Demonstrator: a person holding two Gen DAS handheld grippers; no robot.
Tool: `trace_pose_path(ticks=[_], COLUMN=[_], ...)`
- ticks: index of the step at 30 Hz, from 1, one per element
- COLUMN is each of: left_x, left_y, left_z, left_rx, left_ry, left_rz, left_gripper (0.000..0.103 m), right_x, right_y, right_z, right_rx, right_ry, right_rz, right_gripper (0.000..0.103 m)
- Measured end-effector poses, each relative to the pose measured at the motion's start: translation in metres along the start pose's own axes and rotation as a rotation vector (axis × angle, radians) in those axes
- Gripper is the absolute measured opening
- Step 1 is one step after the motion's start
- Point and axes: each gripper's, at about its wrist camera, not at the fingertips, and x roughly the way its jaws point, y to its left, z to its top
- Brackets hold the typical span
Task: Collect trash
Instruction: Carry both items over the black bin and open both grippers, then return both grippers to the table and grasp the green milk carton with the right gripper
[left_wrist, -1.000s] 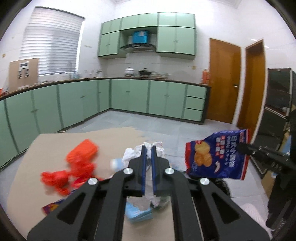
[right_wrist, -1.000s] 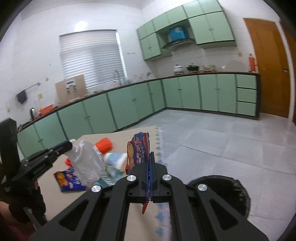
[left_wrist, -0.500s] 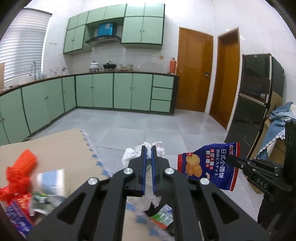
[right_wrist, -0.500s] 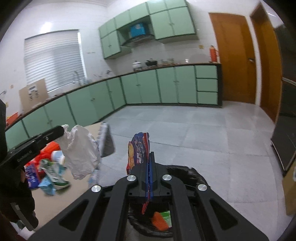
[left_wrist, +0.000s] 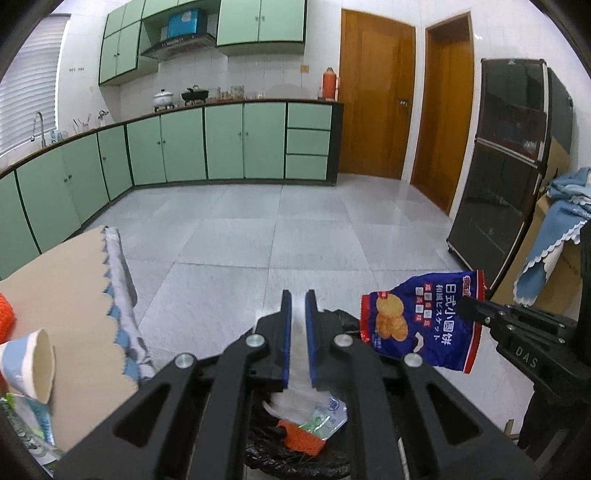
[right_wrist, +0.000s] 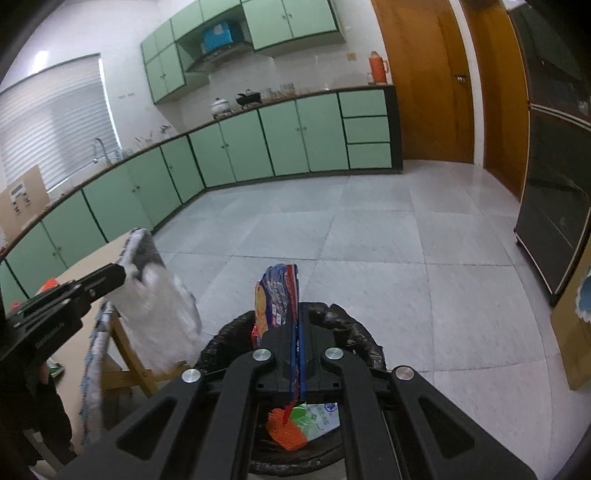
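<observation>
A black-lined trash bin (right_wrist: 354, 328) stands on the floor beside the table (left_wrist: 66, 280); an orange net and a green-white wrapper (right_wrist: 317, 417) lie inside. My left gripper (left_wrist: 297, 295) hangs over the bin; its jaws are opening, and a blurred white plastic bag (right_wrist: 159, 321) is still pinched at the tips. My right gripper (right_wrist: 297, 314) is also above the bin rim. Its jaws are opening too, with the blue snack packet (left_wrist: 421, 321) still clamped between the pads. On the table's edge lie a paper cup (left_wrist: 33, 362) and more wrappers.
Grey tiled floor (left_wrist: 258, 229) stretches to green cabinets along the back and left. A tall black cabinet (left_wrist: 509, 177) and a box draped with blue cloth (left_wrist: 561, 229) stand at the right. The table's wooden legs (right_wrist: 125, 354) are just left of the bin.
Both grippers swung from above the table to above the bin and sank toward it, each carrying its load. The bin's inside has come into view under both.
</observation>
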Motion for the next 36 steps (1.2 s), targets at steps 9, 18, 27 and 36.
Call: trace_pose_path(ticks=[9,18,27,36], left_x=[-0.006,-0.077,-0.159,-0.232], left_y=[0.006,0.043,0.127,0.19], left_z=[0.009,0.01,-0.023,-0.065], left_rx=[-0.009,-0.056,-0.139,-0.185], left_ry=[-0.019,-0.101,-0.119,-0.133], left_rz=[0.032,0.079,0.295,0.507], left_gripper=[0.036,0.057,0.064,0.064], right_x=[0.007,-0.037,-0.063,-0.063], right_y=[-0.007,0.037,0.124,0.221], right_z=[-0.006,0.004,-0.001,-0.029], right_rx=[0.023,-0.007,-0.104,-0.215], right_ry=[0.03,-0.084,-0.143,-0.151], right_rz=[-0.048,-0.016,0.118,0.301], right_gripper=[0.042,0.083,0.095,0.095])
